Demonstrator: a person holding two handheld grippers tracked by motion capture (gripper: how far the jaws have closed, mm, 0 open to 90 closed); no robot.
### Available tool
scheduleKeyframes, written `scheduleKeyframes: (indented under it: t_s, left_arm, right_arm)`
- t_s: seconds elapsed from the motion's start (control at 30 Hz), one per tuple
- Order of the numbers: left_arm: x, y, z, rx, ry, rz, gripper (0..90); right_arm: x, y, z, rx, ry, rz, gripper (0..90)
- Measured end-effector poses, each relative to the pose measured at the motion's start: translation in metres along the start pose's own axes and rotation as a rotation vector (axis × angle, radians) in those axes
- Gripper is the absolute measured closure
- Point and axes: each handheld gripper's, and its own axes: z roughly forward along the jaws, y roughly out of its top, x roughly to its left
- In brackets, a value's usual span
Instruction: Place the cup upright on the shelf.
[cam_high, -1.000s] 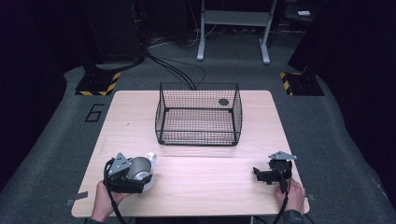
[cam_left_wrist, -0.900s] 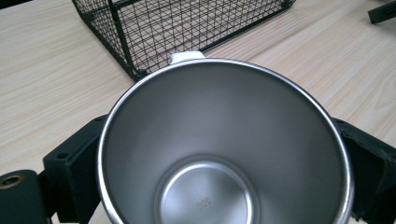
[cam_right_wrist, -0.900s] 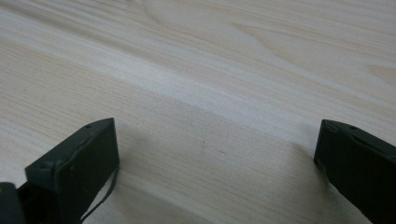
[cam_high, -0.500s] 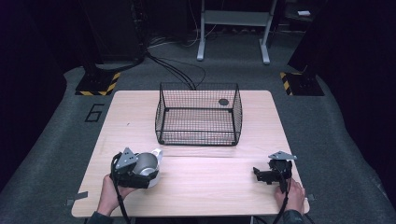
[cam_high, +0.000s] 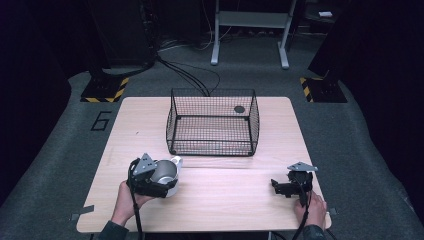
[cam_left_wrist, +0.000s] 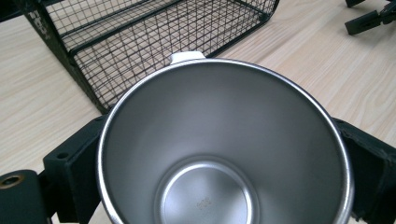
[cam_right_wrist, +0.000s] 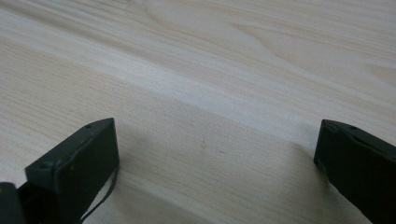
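A pale wooden table (cam_high: 225, 200) is sitting in a dark room, and the left gripper (cam_high: 150, 180) is clamping a steel cup (cam_high: 166, 174) at seven o'clock of the wire basket (cam_high: 212, 122). The right gripper (cam_high: 290, 186), at five o'clock, is resting with jaws apart and empty. The carry seems to be underway; next, the cup is needing a lift over the near rim, though its outer wall is staying hidden.

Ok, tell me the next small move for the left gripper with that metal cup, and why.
Probably lift the metal cup and carry it forward toward the wire basket. The left gripper has its jaws on either side of the cup near the table's front edge, the basket stands just beyond, and the right gripper rests open.
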Motion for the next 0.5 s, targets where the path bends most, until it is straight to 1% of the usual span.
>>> scheduleKeyframes:
  t_s: [0.27, 0.4, 0.5]
  left_arm:
    - [-0.004, 0.012, 0.008, 0.008, -0.020, 0.018, 6.1]
    - [-0.005, 0.017, 0.012, -0.001, -0.026, 0.021, 6.1]
    - [-0.006, 0.020, 0.014, 0.003, -0.036, 0.024, 6.1]
  right_arm:
    - [0.000, 0.000, 0.000, 0.000, 0.000, 0.000, 0.0]
    - [0.000, 0.000, 0.000, 0.000, 0.000, 0.000, 0.0]
    - [0.000, 0.000, 0.000, 0.000, 0.000, 0.000, 0.0]
